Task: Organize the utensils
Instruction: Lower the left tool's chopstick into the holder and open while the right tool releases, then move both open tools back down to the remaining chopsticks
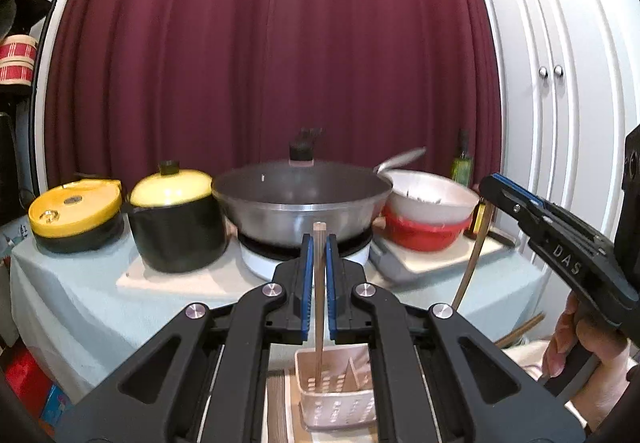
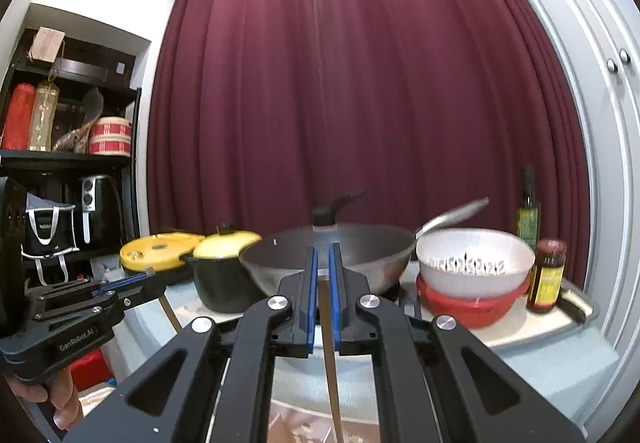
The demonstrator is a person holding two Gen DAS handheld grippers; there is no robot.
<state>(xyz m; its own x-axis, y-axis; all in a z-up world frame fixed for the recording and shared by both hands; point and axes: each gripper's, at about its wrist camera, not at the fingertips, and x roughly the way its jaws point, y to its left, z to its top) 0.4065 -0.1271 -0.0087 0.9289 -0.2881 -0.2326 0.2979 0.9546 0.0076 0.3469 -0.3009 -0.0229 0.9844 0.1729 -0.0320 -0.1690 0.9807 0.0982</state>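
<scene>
My left gripper (image 1: 319, 243) is shut on a pale wooden chopstick (image 1: 319, 307) that stands upright between the blue pads. The chopstick's lower end reaches into a pinkish perforated utensil holder (image 1: 340, 403) just below the gripper. My right gripper (image 1: 489, 185) is at the right edge of the left wrist view, shut on a thin wooden stick (image 1: 472, 267) that hangs down. In the right wrist view, the right gripper (image 2: 323, 257) pinches that stick (image 2: 330, 359). The left gripper (image 2: 149, 276) shows at the left of that view, held by a hand (image 2: 60, 399).
A table under a light blue cloth (image 1: 72, 307) carries a yellow-lidded black pot (image 1: 176, 227), a flat yellow-lidded pot (image 1: 76, 215), a wok (image 1: 300, 203) on a burner, a white colander in a red bowl (image 2: 472, 283), an oil bottle (image 2: 528, 215) and a sauce jar (image 2: 548, 275). Maroon curtain behind, white cupboard right.
</scene>
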